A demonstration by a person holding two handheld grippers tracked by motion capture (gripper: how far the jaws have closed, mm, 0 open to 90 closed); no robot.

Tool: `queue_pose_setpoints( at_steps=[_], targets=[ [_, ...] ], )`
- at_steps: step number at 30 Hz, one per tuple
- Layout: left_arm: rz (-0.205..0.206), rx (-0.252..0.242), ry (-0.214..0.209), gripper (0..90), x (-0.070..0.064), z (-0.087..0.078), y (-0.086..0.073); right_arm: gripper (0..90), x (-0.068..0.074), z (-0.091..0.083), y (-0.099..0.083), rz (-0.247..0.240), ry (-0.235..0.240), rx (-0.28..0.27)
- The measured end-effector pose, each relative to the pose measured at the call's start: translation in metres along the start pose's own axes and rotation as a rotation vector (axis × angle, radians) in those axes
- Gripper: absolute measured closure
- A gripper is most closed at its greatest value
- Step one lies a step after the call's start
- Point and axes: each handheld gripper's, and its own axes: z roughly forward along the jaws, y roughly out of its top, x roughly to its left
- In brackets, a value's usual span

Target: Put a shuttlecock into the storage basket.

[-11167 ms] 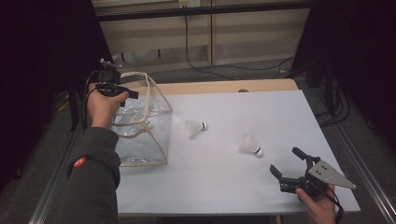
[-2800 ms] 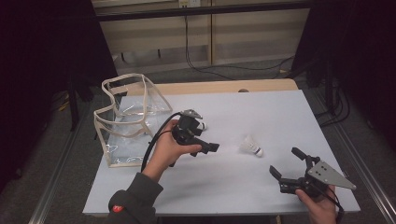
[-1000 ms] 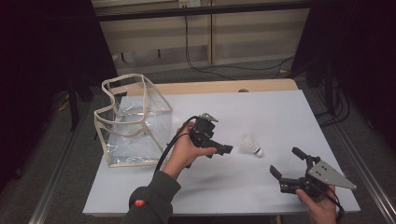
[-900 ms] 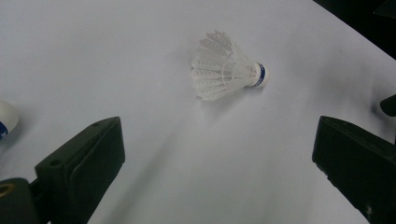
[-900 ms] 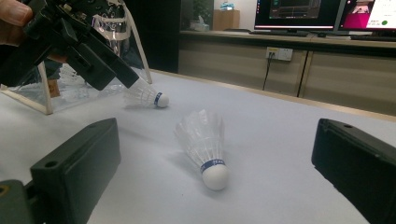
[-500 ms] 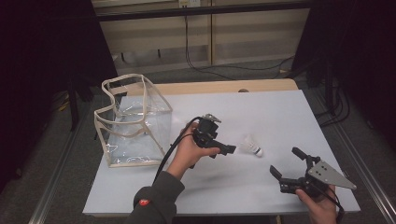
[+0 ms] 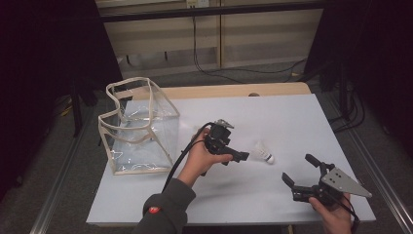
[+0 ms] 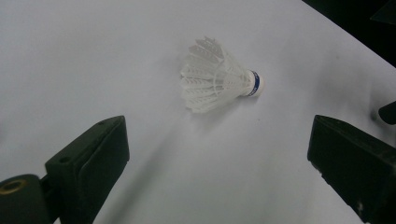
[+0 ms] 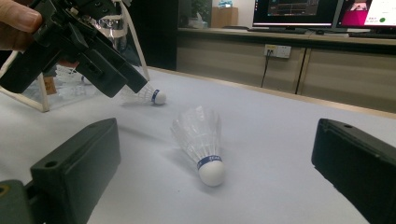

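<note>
Left claw (image 7: 242, 157) hovers with its jaws spread wide and empty, the shuttlecock (image 7: 263, 152) lying on the white tabletop (image 7: 292, 122) just beyond it at 3 o'clock. We see our right claw (image 7: 298, 170) equally wide, empty, at 5 o'clock of the shuttlecock.

left gripper (image 7: 233, 151): black, trailing cable | sleeve (image 7: 165, 209): dark, red patch | right gripper (image 7: 299, 174): grey plate
</note>
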Motion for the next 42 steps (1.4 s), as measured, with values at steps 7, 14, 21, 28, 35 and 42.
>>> queue_pose_setpoints(
  at_steps=[7, 14, 21, 28, 35, 42],
  targets=[
    [0.007, 0.0, -0.006, 5.8, -0.003, 0.006, 0.0, 1.4, 0.001, 0.001, 0.001, -0.002, 0.001, -0.002],
    [0.009, -0.003, -0.009, 6.5, -0.005, 0.01, 0.0, 1.5, 0.001, 0.001, 0.001, 0.001, 0.0, -0.004],
    [0.019, 0.001, -0.01, 7.4, -0.006, 0.016, -0.001, 1.5, 0.002, 0.003, 0.001, -0.008, 0.008, 0.0],
    [0.017, 0.002, -0.013, 8.5, -0.005, 0.022, -0.001, 1.5, 0.002, 0.003, 0.001, -0.01, 0.002, 0.001],
    [0.014, -0.013, -0.012, 9.1, -0.006, 0.026, 0.0, 1.5, 0.003, 0.003, 0.001, -0.012, 0.008, 0.0],
    [0.018, -0.012, -0.013, 10.0, -0.006, 0.029, 0.0, 1.5, 0.002, 0.003, 0.001, -0.005, 0.003, -0.001]
  ],
)
